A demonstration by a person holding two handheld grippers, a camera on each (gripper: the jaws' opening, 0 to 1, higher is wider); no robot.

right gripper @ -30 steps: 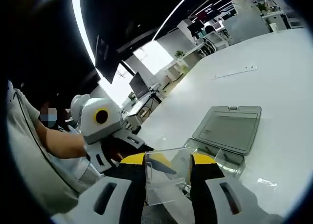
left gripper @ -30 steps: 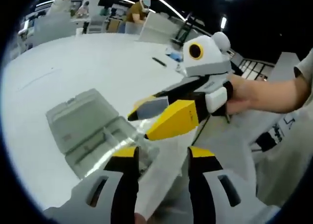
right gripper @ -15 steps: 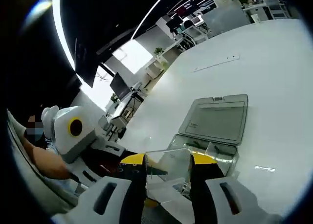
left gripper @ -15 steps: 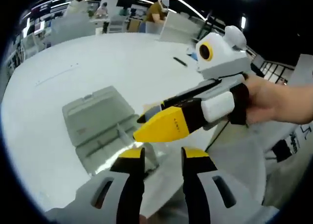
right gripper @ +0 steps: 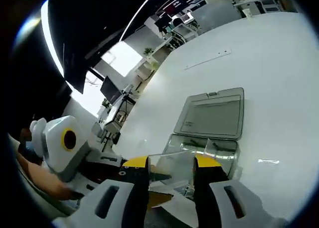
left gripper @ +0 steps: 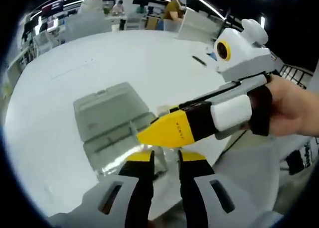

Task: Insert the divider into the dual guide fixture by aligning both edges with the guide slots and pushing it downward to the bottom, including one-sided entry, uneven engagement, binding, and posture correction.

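Right gripper view has your right gripper [right gripper: 171,164] pinching the clear, flat plastic divider [right gripper: 172,169] between its yellow-tipped jaws, held just above the open transparent plastic box with guide slots [right gripper: 202,151], whose grey hinged lid [right gripper: 213,114] lies flat on the white table [right gripper: 279,73]. I'd level the divider so both edges meet their slots together, then press straight down, easing back if one side binds. Left gripper view adds your left gripper [left gripper: 165,157], jaws nearly together, though whether they grip anything I cannot tell.
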